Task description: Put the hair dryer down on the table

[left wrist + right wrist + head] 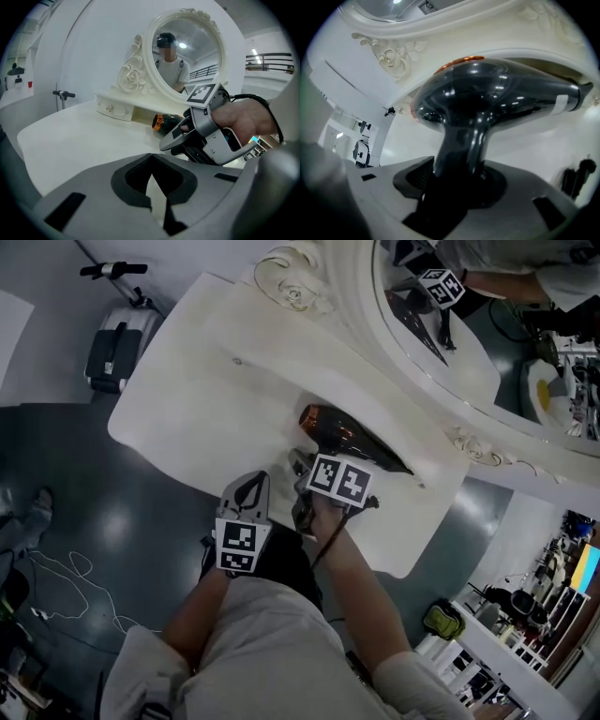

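A glossy black hair dryer (342, 439) with a copper ring lies on the white dressing table (206, 399), close under the mirror's base, its nozzle pointing right. In the right gripper view its body (487, 98) fills the frame and its handle runs down between my right gripper's (454, 187) jaws, which stand a little wider than the handle: open. The left gripper view shows the dryer (168, 123) beyond the right gripper (197, 136) and the hand holding it. My left gripper (248, 486) hovers at the table's near edge, left of the right one (302, 472), shut and empty (152, 187).
An ornate white oval mirror (450, 352) on a carved base with a small drawer (115, 108) stands along the table's far side. A grey wheeled device (114, 343) is parked on the floor beyond the table's left end. White cables (66, 587) lie on the dark floor at left.
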`<state>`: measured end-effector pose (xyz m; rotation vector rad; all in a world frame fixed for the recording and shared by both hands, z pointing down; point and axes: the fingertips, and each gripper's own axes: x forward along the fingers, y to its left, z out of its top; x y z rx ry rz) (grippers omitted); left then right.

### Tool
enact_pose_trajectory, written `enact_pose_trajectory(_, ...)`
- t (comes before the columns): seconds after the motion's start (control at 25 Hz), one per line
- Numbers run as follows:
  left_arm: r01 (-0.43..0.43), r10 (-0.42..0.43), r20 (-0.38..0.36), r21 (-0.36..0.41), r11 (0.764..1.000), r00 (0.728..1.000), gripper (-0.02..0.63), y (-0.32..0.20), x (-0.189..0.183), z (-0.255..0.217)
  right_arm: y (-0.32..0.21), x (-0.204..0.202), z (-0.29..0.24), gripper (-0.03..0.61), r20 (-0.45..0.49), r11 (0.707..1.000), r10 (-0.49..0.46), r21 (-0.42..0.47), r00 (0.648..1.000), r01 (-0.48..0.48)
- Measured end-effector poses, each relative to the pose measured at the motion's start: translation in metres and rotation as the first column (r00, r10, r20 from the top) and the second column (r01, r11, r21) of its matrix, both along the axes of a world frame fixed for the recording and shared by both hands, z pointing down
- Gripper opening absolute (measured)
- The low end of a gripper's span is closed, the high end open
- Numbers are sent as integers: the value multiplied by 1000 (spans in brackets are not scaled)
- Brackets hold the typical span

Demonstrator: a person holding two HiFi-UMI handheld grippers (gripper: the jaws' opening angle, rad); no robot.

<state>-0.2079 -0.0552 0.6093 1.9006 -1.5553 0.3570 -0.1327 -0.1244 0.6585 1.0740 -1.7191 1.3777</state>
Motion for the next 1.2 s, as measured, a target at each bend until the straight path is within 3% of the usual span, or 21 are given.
enact_pose_trajectory(0.16, 12, -12, -5, 3, 1000, 1000, 8, 2, -4, 0, 0, -1, 2, 222, -1, 998, 5, -60, 1000, -5)
enact_pose_trajectory(0.48, 33, -33, -8, 20, 999, 999, 8, 0, -12, -3, 0, -4, 4, 226, -47, 994, -47, -97, 998, 42)
enact_pose_trajectory(0.68, 45, -44, -16, 25, 999, 999, 6, 0, -12, -4, 2, -11, 3, 272, -14, 985, -88, -152, 996, 85)
enact_pose_trajectory(0.84, 57, -56, -24, 26, 998, 998, 8, 3, -12, -3, 5, -13, 3, 278, -53, 974, -190, -137, 980, 181)
enact_pose_trajectory(1.0, 63, -63, -27, 26, 998, 998, 7, 8, -14, -3, 11, -14, 3, 278, -107, 939, -337, -103, 935, 327)
enact_pose_trajectory(1.2, 65, -64, -28, 26, 998, 998, 8, 12, -16, -3, 14, -15, 1, 278, -126, 939, -343, -51, 931, 340)
